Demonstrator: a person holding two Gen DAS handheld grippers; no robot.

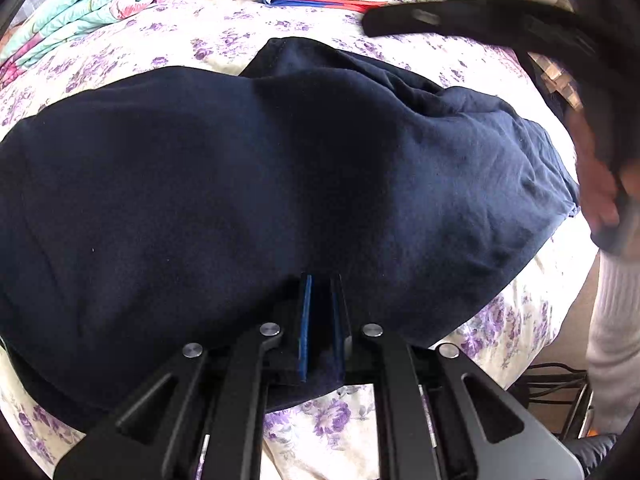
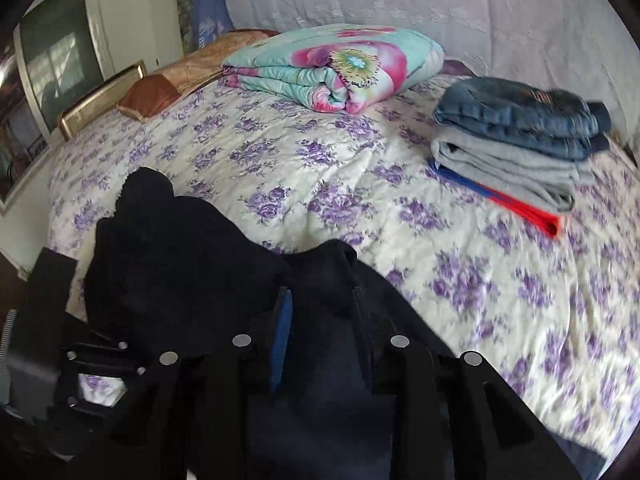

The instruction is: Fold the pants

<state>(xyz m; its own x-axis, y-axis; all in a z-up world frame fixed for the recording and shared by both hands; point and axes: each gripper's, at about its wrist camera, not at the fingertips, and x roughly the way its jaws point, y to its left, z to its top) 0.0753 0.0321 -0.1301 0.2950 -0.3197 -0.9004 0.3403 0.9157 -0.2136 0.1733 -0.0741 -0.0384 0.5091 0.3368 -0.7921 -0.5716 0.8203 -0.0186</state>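
The navy pants [image 1: 248,184] lay spread across the near part of the bed, their long axis running left to right in the left wrist view, with a rumpled, bunched end toward the right edge of the mattress and a folded corner poking out at the far side. The cloth was a soft, matte knit, smooth over the left half and creased into shallow ridges on the right.

The left gripper [image 1: 322,280] had its jaws drawn close together, clenched on the near edge of the pants, a strip of dark fabric pinched between the blue-lined fingers [image 1: 306,320]. The right gripper [image 2: 320,296] stood with its jaws somewhat wider apart, and navy cloth filled the gap and draped over them in a lifted heap; it was grasping the pants, raised above the bedspread [image 2: 320,184]. The right gripper's black body also showed blurred at the upper right of the left wrist view.

The bedspread was a cream quilted cotton printed with purple flower sprays. At the far side lay a rolled floral quilt [image 2: 336,68] in turquoise and pink, and to its right a stack of folded clothes [image 2: 516,140]: blue jeans on top, grey fabric beneath, a red and blue piece at the bottom.
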